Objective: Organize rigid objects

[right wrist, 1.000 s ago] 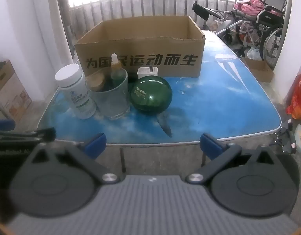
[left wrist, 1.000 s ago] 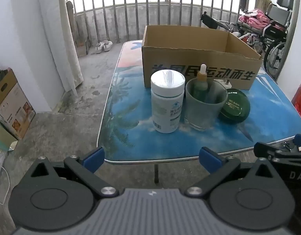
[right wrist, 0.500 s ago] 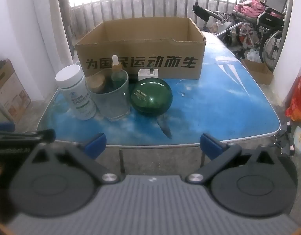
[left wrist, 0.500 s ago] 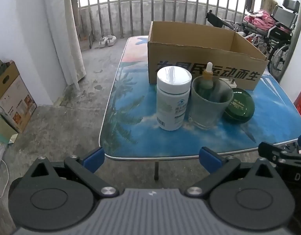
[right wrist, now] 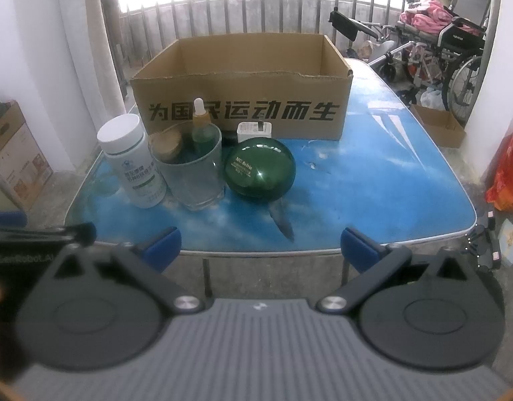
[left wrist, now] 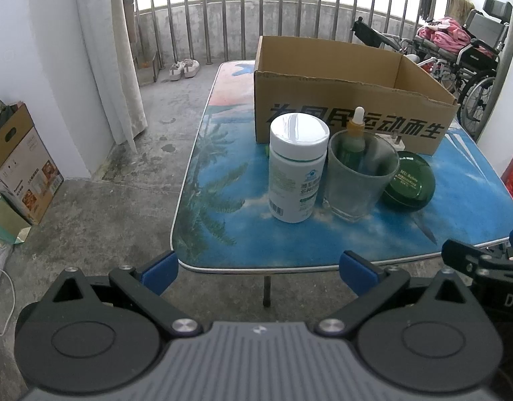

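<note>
White pill bottle (left wrist: 298, 167) upright, touching glass tumbler (left wrist: 360, 177) at its 3 o'clock. Dropper bottle (left wrist: 355, 133) stands inside tumbler; green round case (left wrist: 410, 182) further at 3, w/ open cardboard box (left wrist: 350, 100) at 12.

One box (right wrist: 243, 100), one glass (right wrist: 196, 173), two bottles (right wrist: 133, 160), one compact (right wrist: 260, 170).

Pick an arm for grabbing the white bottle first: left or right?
Left, probably. The white bottle stands almost dead ahead of the open left tongs. For the right tongs it sits off to the left, beside the glass.
</note>
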The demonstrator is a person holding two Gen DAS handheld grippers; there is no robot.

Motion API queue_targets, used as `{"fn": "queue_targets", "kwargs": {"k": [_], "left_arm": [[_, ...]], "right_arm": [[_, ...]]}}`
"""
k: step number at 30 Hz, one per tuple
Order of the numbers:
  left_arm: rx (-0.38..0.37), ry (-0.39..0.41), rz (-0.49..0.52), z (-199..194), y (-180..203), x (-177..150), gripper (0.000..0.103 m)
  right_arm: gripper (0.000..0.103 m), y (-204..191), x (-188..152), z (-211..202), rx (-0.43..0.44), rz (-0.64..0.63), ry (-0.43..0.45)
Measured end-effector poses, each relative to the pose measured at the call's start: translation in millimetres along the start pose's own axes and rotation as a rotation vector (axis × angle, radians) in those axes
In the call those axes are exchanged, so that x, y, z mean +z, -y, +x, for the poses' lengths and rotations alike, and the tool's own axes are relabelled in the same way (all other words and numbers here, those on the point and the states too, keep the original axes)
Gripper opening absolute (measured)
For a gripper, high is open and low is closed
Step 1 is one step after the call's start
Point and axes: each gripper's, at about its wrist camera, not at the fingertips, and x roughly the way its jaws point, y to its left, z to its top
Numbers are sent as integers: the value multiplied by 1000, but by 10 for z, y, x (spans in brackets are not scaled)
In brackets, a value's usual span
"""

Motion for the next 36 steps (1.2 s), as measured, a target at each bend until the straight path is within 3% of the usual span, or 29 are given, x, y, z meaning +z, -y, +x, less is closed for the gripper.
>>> {"fn": "queue_targets", "kwargs": {"k": [36], "left_arm": [[1,-4,-6,-3,-31,-10,103]], "right_arm": [[102,-25,3,-14,-3,-14,3]]}}
